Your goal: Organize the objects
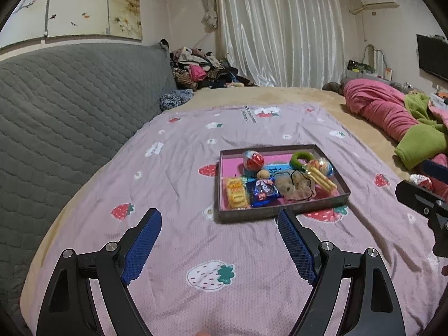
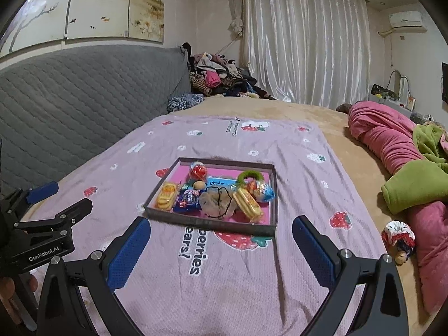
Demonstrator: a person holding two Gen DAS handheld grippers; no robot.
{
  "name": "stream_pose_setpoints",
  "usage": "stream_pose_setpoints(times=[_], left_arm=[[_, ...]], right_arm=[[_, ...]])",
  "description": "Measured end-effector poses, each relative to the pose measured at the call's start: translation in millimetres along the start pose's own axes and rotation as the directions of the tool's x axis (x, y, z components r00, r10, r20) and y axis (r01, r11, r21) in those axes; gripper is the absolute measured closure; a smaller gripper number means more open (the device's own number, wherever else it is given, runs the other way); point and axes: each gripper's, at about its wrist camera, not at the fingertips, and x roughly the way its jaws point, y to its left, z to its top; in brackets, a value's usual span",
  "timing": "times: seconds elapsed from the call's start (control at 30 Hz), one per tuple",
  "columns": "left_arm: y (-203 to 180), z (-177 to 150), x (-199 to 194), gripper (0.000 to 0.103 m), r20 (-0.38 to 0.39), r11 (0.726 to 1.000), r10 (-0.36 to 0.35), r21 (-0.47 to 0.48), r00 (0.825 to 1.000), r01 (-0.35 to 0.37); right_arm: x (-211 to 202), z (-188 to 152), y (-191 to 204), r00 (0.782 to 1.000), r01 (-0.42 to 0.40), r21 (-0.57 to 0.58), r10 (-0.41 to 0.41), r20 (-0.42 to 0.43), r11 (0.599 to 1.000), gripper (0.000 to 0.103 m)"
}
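Your left gripper [image 1: 219,215] hovers over the pink strawberry-print sheet [image 1: 168,184], its blue pads [image 1: 142,245] spread wide with nothing between them. Its right fingertip sits just in front of the near wall of the tray [image 1: 280,214]; whether it touches, you cannot tell.

The tray lies on the sheet ahead of both grippers, a shallow dark box with a pink floor. Reading its contents from left to right in the left wrist view: a yellow snack pack [image 1: 237,193] at the near left corner, a blue wrapper [image 1: 262,191] touching it, a red-and-white egg [image 1: 253,161] behind them near the far wall, a small brown ball [image 1: 263,174] in front of the egg, a tan scrunchie [image 1: 296,186] with a black cord across it in the middle, a green ring [image 1: 301,160] toward the far right, and a yellow wafer pack [image 1: 322,179] lying slantwise beside a second, blue-tipped egg [image 1: 324,166].

Your right gripper [image 2: 221,231] also stands open and empty above the sheet, its fingertips close to the tray's near wall.

Farther right, off the sheet on the tan blanket [image 2: 361,179], a small doll [image 2: 399,238] in red and white lies just beside the pink quilt [image 2: 386,137].
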Motion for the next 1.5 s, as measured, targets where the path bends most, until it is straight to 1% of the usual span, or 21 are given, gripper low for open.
stream_pose_setpoints(times=[0.4,0.47,0.67,0.83,1.03,1.3,1.5], left_arm=[[-2,-24,6,0.017,-0.041,1.0,-0.01,-0.007,0.999,0.009],[-1,-30,9,0.017,-0.061,1.0,-0.014,-0.012,0.998,0.013],[-4,-45,20,0.017,-0.118,0.998,-0.058,-0.037,0.991,0.054],[-6,-50,26,0.017,-0.14,0.995,-0.087,-0.052,0.986,0.08],[-5,-57,32,0.017,-0.151,0.995,-0.084,-0.074,0.985,0.074],[-8,-75,41,0.017,-0.154,0.995,-0.068,-0.081,0.986,0.056],[-12,-83,41,0.017,-0.096,0.996,-0.055,-0.075,0.994,0.047]], right_arm=[[0,-14,-1,1.0,0.01,-0.007,-0.01,0.005,1.0,0.001],[2,-20,-2,1.0,0.008,-0.006,-0.008,-0.009,1.0,0.001],[12,-39,-2,0.998,0.013,-0.005,-0.013,-0.062,1.0,0.001],[21,-53,-7,0.995,0.007,0.02,-0.005,-0.099,1.0,0.001],[27,-61,-13,0.994,0.007,0.054,-0.001,-0.11,0.999,0.001],[35,-78,-11,0.992,0.009,0.063,-0.001,-0.124,0.998,0.001],[39,-91,-8,0.992,-0.008,0.07,0.017,-0.124,0.998,0.001]])
